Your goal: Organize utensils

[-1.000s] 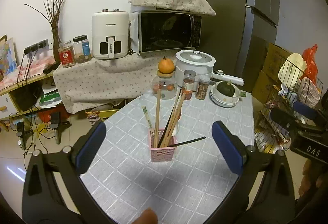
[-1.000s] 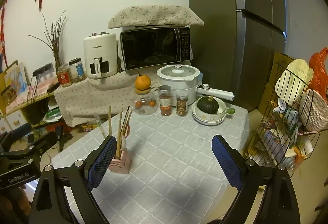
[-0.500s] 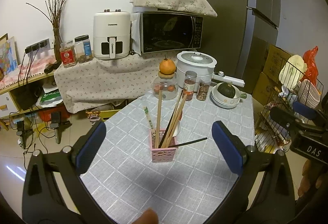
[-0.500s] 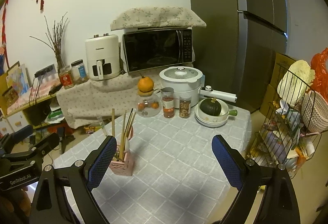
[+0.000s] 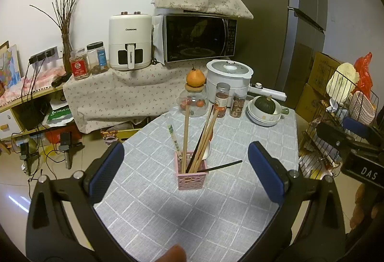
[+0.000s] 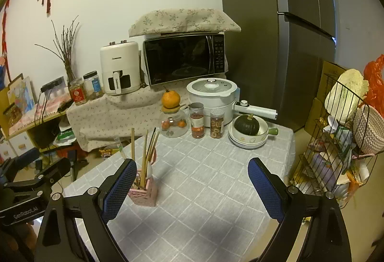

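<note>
A pink perforated holder [image 5: 191,180] [image 6: 144,193] stands on the grey checked tablecloth [image 5: 168,209] [image 6: 204,190]. Several wooden chopsticks [image 5: 185,139] [image 6: 144,156] and a white spoon [image 5: 207,151] stand upright in it. One black chopstick [image 5: 222,165] leans out almost flat to the right. My left gripper [image 5: 186,172] is open, raised over the near part of the table with the holder between and beyond its blue pads. My right gripper [image 6: 189,186] is open and holds nothing; the holder sits just past its left pad [image 6: 118,190].
At the table's far edge stand a glass jar topped by an orange [image 6: 171,99], two spice jars [image 6: 197,120], a white cooker [image 6: 212,96] and stacked bowls with a green squash [image 6: 246,125]. A wire rack [image 6: 336,154] is on the right, a microwave [image 6: 184,58] behind.
Both grippers have drawn back and risen slightly, so the holder looks a little smaller. Nothing was gripped or let go.
</note>
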`<action>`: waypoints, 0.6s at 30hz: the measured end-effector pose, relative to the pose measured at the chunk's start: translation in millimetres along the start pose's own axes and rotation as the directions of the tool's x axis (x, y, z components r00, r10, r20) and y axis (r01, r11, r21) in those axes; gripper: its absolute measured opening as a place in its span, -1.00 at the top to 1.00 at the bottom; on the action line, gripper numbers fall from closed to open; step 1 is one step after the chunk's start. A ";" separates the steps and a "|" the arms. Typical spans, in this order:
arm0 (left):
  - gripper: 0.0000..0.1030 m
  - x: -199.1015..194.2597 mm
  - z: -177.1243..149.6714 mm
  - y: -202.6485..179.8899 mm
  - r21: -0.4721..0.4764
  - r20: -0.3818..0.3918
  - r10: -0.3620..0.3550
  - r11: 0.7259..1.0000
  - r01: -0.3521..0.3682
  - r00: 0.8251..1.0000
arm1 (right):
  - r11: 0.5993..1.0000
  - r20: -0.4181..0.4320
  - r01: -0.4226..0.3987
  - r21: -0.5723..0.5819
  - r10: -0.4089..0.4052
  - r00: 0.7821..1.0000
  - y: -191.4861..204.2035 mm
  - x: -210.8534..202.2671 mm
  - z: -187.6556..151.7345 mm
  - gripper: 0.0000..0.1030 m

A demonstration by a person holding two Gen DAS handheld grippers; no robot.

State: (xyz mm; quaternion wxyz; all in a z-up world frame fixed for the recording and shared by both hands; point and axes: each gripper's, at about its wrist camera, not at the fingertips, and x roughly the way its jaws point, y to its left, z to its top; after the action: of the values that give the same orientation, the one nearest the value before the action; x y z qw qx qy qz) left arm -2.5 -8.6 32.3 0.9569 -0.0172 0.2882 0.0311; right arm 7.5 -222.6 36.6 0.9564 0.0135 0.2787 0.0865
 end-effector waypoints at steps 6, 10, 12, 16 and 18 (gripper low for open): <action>-0.99 -0.5 0.5 -0.4 0.000 0.004 0.001 1.000 -0.001 1.000 | 1.000 0.000 0.000 0.000 0.000 1.000 -0.1 -0.1 0.2 -0.85; -0.99 -0.4 0.8 -0.4 -0.001 0.008 0.004 1.000 -0.004 1.000 | 1.000 0.000 0.001 0.000 -0.001 1.000 0.2 0.0 -0.2 -0.84; -0.99 -0.3 0.8 -0.5 -0.001 0.008 0.005 1.000 -0.005 1.000 | 1.000 0.000 0.001 0.000 -0.001 1.000 0.3 0.0 -0.2 -0.84; -0.99 -1.7 0.5 0.0 -0.004 0.011 0.010 1.000 -0.010 1.000 | 1.000 0.000 0.002 0.001 -0.002 1.000 0.1 -0.2 0.0 -0.85; -0.99 -2.9 0.7 1.2 -0.009 0.014 0.013 1.000 -0.012 1.000 | 1.000 0.001 0.001 -0.001 -0.001 1.000 0.2 0.0 -0.1 -0.85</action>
State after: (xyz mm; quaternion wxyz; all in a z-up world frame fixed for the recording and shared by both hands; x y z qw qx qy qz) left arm -4.6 -7.5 34.5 0.9586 -0.0196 0.2815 0.0385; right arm 7.4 -222.4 36.5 0.9566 0.0130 0.2781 0.0863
